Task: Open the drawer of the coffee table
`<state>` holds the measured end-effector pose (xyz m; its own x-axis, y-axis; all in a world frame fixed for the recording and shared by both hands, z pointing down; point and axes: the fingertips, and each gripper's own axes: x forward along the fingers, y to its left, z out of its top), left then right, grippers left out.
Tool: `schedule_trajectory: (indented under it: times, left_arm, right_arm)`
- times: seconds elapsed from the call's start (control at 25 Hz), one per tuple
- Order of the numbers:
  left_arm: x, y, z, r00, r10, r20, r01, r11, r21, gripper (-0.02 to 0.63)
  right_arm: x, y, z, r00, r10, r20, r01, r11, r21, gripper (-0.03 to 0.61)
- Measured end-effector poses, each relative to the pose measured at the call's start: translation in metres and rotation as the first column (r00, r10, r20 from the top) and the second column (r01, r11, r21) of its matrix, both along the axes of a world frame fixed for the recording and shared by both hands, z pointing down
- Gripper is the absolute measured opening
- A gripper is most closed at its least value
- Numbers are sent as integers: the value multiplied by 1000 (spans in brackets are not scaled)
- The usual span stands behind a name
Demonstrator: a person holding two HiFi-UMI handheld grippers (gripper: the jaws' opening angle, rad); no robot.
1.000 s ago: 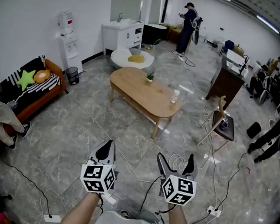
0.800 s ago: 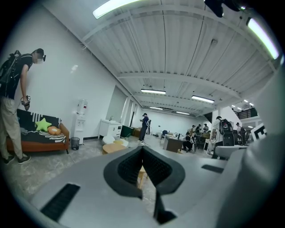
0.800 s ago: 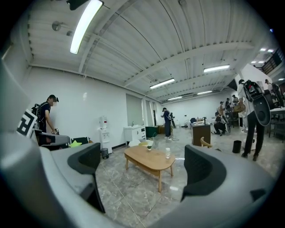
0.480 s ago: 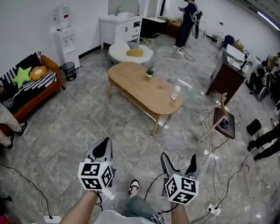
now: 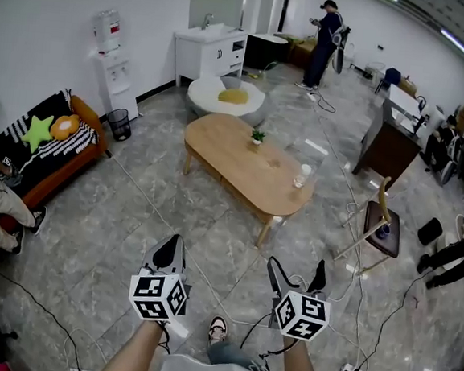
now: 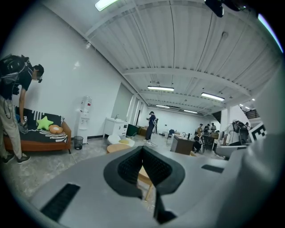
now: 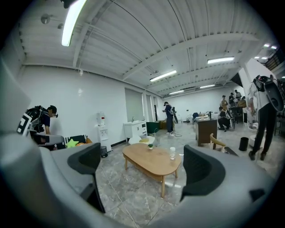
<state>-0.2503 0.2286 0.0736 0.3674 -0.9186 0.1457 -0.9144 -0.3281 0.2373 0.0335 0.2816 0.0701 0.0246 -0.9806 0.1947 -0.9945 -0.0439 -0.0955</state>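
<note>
Left gripper [image 5: 172, 252] at lower centre-left, jaws pressed together, nothing between them. Right gripper [image 5: 295, 273] lower right of centre, jaws wide apart, empty. Coffee table [image 5: 242, 161] mid-frame, well apart from both; cup [image 5: 301, 176] and small plant [image 5: 257, 135] on top.

The coffee table [image 5: 236, 154] is pale matt wood — the floor [image 5: 133, 212] glossy grey marbled stone.
</note>
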Motion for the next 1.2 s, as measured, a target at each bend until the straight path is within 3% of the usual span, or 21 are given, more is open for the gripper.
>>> schedule_trajectory:
  times: [0.36, 0.72, 1.2]
  left_arm:
    - [23, -112, 1, 1000, -9, 9, 10, 1000, -13, -9]
    - [37, -196, 8, 1000, -22, -1, 21, 999, -34, -9]
    - [51, -331, 13, 992, 127, 8, -127, 991, -49, -9]
  right_arm:
    - [25, -112, 3, 1000, -15, 10, 15, 1000, -8, 584]
    - [59, -183, 10, 1000, 23, 10, -22, 999, -28, 584]
    - [62, -273, 16, 988, 152, 8, -151, 987, -62, 584]
